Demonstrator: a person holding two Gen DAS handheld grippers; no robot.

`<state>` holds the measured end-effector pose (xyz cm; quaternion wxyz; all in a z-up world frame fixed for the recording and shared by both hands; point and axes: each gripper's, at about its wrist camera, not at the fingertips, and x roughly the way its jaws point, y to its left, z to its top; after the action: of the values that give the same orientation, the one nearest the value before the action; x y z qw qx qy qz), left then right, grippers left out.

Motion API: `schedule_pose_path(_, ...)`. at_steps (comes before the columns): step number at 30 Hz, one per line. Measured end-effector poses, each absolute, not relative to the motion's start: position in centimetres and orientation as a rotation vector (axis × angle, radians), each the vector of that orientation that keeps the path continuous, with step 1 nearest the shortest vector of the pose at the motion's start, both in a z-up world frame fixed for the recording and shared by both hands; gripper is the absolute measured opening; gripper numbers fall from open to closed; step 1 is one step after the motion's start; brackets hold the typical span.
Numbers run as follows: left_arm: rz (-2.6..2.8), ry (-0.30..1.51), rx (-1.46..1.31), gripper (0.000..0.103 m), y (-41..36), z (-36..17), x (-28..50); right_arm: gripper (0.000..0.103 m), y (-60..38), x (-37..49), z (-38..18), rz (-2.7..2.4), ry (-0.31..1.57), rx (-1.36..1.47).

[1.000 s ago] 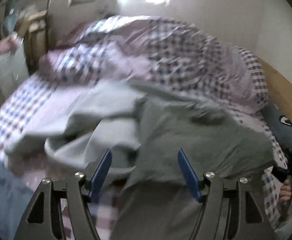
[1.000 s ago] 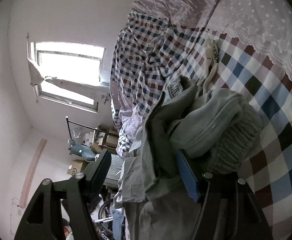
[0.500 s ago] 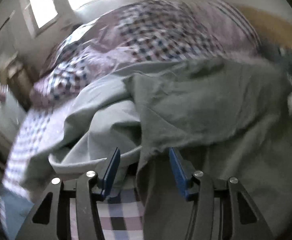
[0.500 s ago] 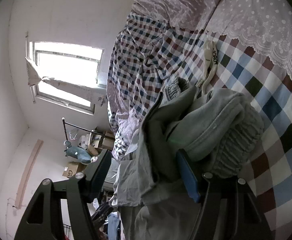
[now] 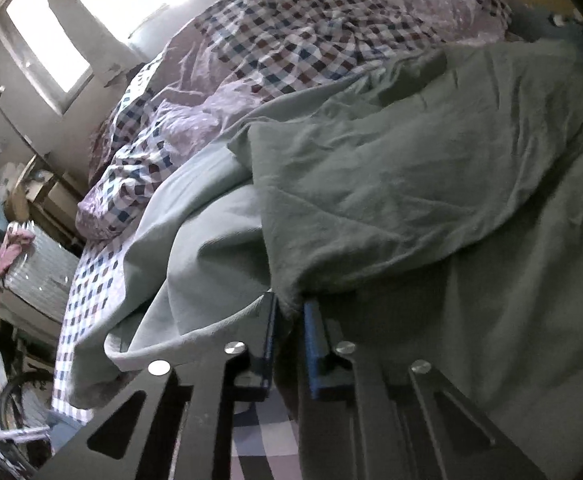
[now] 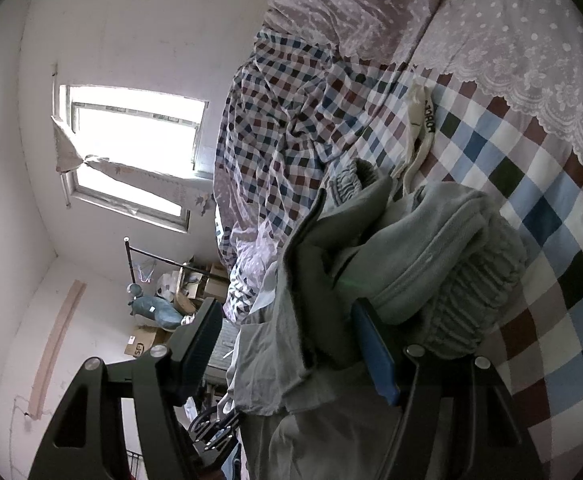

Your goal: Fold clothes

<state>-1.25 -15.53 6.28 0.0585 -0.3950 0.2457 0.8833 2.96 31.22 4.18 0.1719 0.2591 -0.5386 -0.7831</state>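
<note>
A grey-green garment (image 5: pixel 391 184) lies crumpled on the checked bed. My left gripper (image 5: pixel 289 320) is shut on a fold of its edge, the cloth pinched between the blue pads. A paler grey layer (image 5: pixel 195 240) spreads to its left. In the right wrist view the same grey clothing (image 6: pixel 423 248) is bunched, with a ribbed waistband (image 6: pixel 475 292). My right gripper (image 6: pixel 287 340) is open, jaws wide, with cloth lying between them and over the right finger (image 6: pixel 375 356).
A checked quilt (image 5: pixel 303 36) is heaped at the back of the bed. A checked sheet (image 6: pixel 539 208) and a lace-edged pillow (image 6: pixel 523 32) lie to the right. A cream strap (image 6: pixel 423 120) lies on the sheet. A window (image 6: pixel 131 148) and cluttered boxes (image 6: pixel 179 300) stand beyond.
My left gripper has closed from wide open onto the garment's edge and moved in close to the cloth. My right gripper stays open and almost still.
</note>
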Motion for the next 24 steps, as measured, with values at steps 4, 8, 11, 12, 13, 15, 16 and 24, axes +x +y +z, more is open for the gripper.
schedule_pose_path(4, 2.754, 0.478, -1.191, 0.007, -17.5, 7.0, -1.0, 0.071, 31.2, 2.9, 4.2, -2.225, -1.525, 0.737)
schedule_pose_path(8, 2.806, 0.154, -1.201, 0.007, -19.7, 7.0, -0.7, 0.071, 31.2, 2.9, 4.2, -2.233, -1.517, 0.736)
schedule_pose_path(11, 2.833, -0.043, -1.215, 0.007, -20.7, 6.4, -0.4, 0.071, 31.2, 2.9, 4.4, -2.254, -1.496, 0.741)
schedule_pose_path(12, 2.838, -0.112, -1.216, 0.007, -21.0, 6.1, -0.2, 0.071, 31.2, 2.9, 4.5, -2.261, -1.486, 0.743)
schedule_pose_path(13, 2.843, -0.167, -1.215, 0.007, -21.2, 5.9, -0.2, 0.071, 31.2, 2.9, 4.6, -2.268, -1.476, 0.745)
schedule_pose_path(15, 2.853, -0.278, -1.203, 0.008, -21.4, 5.5, 0.0, 0.071, 30.9, 2.9, 5.4, -2.311, -1.412, 0.761)
schedule_pose_path(16, 2.857, -0.337, -1.195, 0.008, -21.5, 5.3, 0.1, 0.071, 30.6, 2.9, 6.0, -2.334, -1.363, 0.774)
schedule_pose_path(24, 2.8, -0.514, -1.136, 0.009, -22.9, 4.0, 0.3, 0.071, 22.3, 2.9, 14.1, -2.563, -0.659, 0.94)
